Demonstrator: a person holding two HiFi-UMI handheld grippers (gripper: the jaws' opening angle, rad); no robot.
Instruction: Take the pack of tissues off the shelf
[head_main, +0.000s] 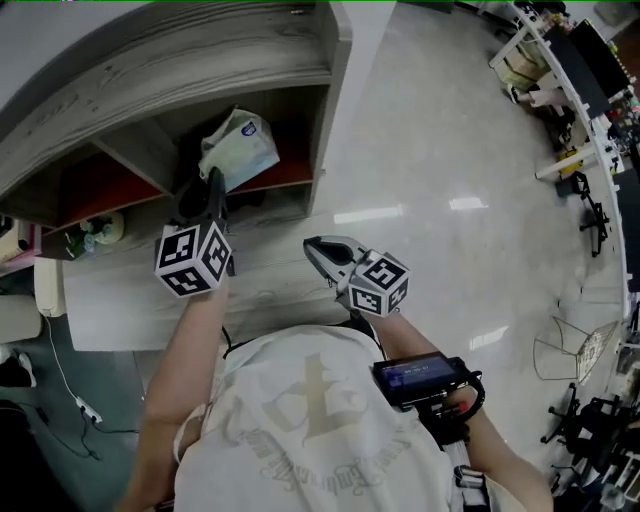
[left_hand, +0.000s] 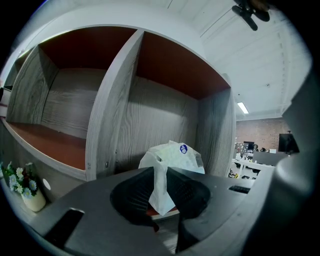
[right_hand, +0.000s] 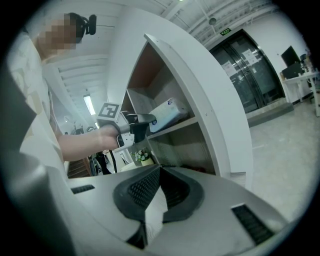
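Note:
The pack of tissues (head_main: 240, 148), white plastic with a blue round sticker, lies in the shelf's (head_main: 170, 70) right-hand compartment, on its red-brown board. My left gripper (head_main: 214, 182) reaches up to the pack's near end. In the left gripper view the pack's (left_hand: 172, 156) crimped end flap hangs down between the two dark pads, and that gripper (left_hand: 160, 175) is shut on the flap. My right gripper (head_main: 312, 243) hangs lower and to the right, outside the shelf, with its jaws (right_hand: 159, 170) together and nothing in them. The right gripper view shows the left gripper (right_hand: 137, 125) at the pack (right_hand: 167, 114).
A grey upright divider (left_hand: 107, 110) splits the shelf; the compartment to its left holds nothing. A small pot of flowers (left_hand: 22, 187) stands lower left. White desks with clutter (head_main: 570, 90) line the far right, with glossy floor (head_main: 430, 150) between. A dark device (head_main: 420, 375) sits at my waist.

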